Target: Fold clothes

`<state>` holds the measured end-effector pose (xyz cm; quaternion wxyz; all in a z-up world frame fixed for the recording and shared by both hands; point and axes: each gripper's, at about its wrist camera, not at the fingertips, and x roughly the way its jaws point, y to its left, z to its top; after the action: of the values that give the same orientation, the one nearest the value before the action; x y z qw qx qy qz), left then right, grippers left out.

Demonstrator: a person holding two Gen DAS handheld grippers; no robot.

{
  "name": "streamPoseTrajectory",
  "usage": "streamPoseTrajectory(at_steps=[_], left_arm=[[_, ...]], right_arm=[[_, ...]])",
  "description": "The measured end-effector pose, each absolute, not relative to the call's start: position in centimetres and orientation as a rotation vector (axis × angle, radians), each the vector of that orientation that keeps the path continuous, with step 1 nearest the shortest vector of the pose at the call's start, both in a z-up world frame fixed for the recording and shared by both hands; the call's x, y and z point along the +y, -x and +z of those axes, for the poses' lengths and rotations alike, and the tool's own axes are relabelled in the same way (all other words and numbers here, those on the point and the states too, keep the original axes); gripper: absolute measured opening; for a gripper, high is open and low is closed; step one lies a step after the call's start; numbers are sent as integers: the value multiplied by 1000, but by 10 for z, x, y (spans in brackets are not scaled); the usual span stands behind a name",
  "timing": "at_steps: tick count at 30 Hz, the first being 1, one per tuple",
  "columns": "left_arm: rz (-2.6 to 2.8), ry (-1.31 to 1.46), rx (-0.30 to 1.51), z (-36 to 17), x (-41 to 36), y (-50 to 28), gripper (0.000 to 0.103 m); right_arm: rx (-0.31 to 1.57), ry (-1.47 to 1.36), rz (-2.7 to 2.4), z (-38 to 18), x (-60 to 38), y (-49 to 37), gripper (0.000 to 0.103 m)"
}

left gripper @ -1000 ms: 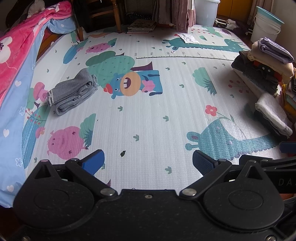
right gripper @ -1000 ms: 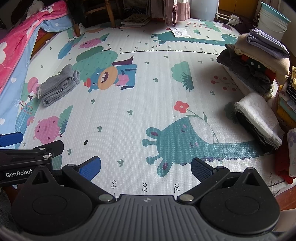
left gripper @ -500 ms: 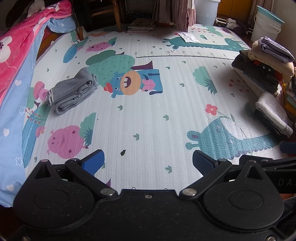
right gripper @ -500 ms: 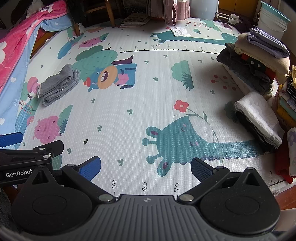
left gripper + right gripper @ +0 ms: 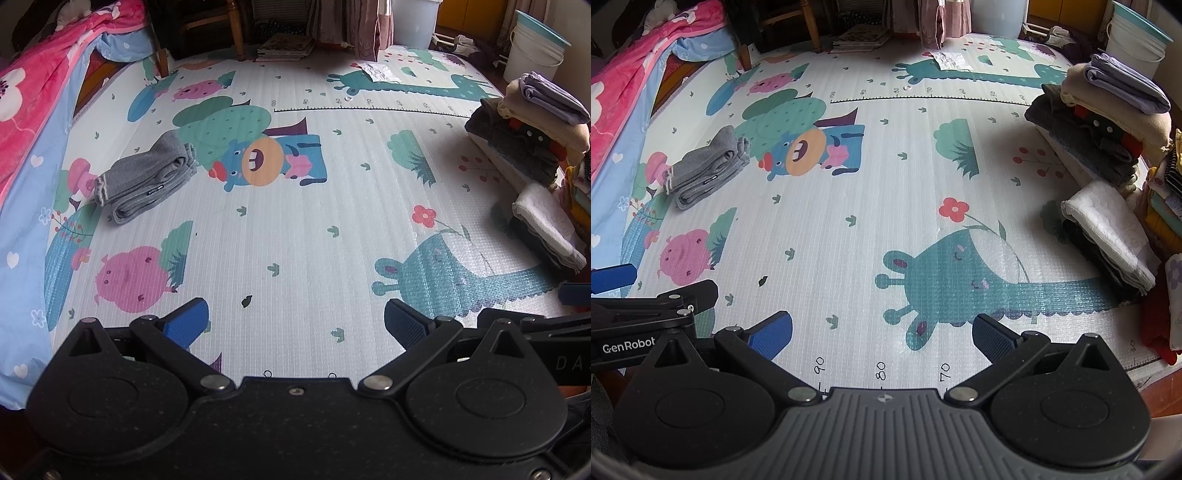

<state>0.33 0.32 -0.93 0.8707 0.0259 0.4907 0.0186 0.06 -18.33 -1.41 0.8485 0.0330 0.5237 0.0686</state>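
A folded grey garment [image 5: 146, 181] [image 5: 707, 168] lies on the cartoon-printed play mat [image 5: 295, 229] [image 5: 886, 206] at the left, far from both grippers. Stacks of folded clothes [image 5: 532, 125] [image 5: 1104, 122] stand along the mat's right edge, with a white folded piece [image 5: 546, 221] [image 5: 1108, 229] nearer to me. My left gripper [image 5: 295, 321] hovers open over the mat's near edge, nothing between its blue pads. My right gripper [image 5: 882, 330] is open and empty too. Each gripper shows at the side of the other's view.
A pink and blue quilt [image 5: 33, 110] hangs over a bed at the left. A wooden chair [image 5: 207, 22], magazines [image 5: 284, 46], curtains, a crumpled paper [image 5: 376, 70] and white buckets [image 5: 532, 44] [image 5: 1137, 37] line the far side.
Both views have drifted very slightly. Nothing was taken hold of or let go, and both grippers stay open.
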Motion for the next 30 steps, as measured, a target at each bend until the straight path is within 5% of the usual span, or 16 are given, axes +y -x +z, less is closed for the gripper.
streamPoseTrajectory(at_steps=[30], left_arm=[[7, -20, 1178, -27, 48, -46, 103]], right_arm=[[1163, 82, 397, -19, -127, -61, 103]])
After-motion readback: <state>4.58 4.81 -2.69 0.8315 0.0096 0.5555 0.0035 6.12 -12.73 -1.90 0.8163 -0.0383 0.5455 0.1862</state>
